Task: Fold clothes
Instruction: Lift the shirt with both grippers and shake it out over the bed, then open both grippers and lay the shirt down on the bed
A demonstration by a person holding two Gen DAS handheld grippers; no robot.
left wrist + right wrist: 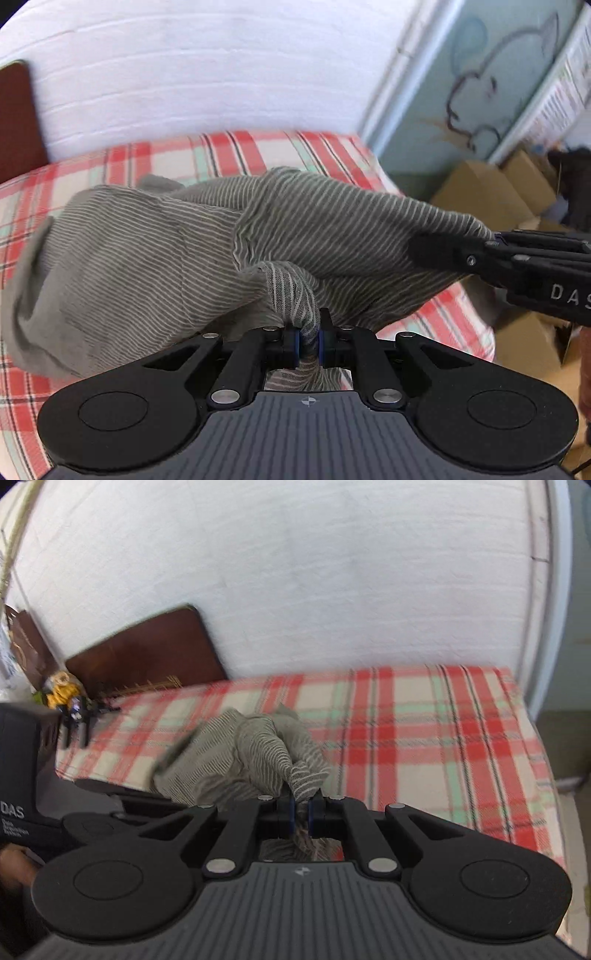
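Note:
A grey garment with thin white stripes (155,251) lies bunched on the red, cream and mint plaid bed cover (229,151). My left gripper (308,341) is shut on a pinched fold of its near edge. The right gripper (493,240) comes in from the right of the left wrist view, clamped on another corner of the same cloth, which hangs stretched between the two. In the right wrist view the right gripper (300,814) is shut on a fold of the striped garment (236,760), and the rest trails back over the plaid cover (424,723).
A white brick wall (295,572) runs behind the bed. A dark brown headboard (147,653) and a small yellow toy (62,692) sit at the far left. Cardboard boxes (491,195) stand on the floor past the bed's right edge, below a pale blue painted panel (491,74).

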